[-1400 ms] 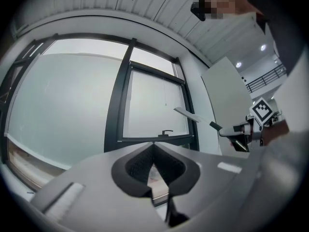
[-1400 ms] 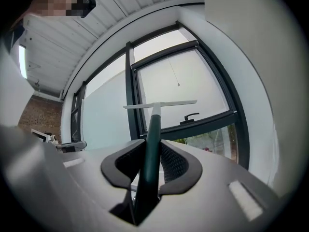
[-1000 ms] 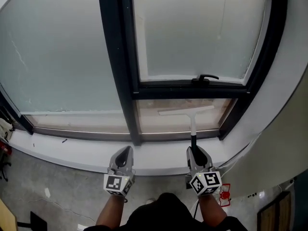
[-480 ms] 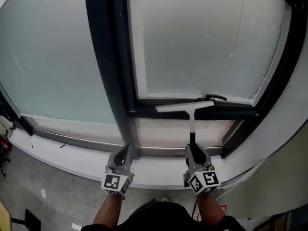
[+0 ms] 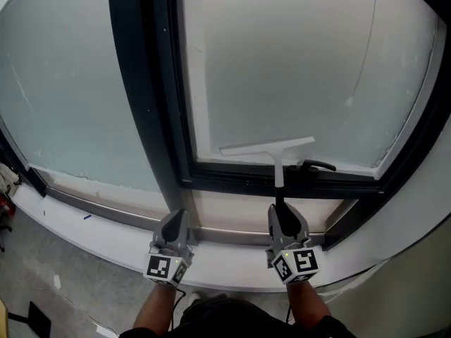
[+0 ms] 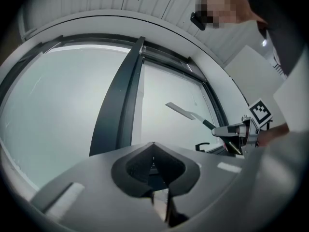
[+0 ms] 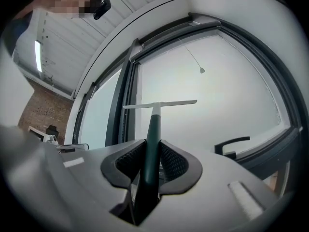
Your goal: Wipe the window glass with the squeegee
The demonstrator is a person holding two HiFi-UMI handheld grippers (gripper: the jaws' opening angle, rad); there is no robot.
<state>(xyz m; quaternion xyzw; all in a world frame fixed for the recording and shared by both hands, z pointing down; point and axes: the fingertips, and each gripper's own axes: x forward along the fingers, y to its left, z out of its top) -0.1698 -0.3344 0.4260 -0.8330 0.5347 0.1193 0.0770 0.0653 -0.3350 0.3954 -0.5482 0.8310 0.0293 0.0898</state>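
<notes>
For a clean stroke, the blade is best pressed flat and evenly on the window glass point(image 5: 282, 69) and steered clear of the black window handle point(image 5: 317, 165) at 4 o'clock of it. The squeegee point(image 5: 268, 148), a pale level blade on a dark green grip, is pinched by the fingers of the right gripper point(image 5: 279, 215) and held at 12 o'clock of it, low on the right pane. The left gripper point(image 5: 176, 224) is held with fingers pressed together on nothing.

Before you, a dark mullion point(image 5: 141, 83) rises from the white sill point(image 5: 91, 227). A black window handle point(image 5: 315, 165) sits on the lower frame, and grey floor point(image 5: 42, 287) lies below at left.
</notes>
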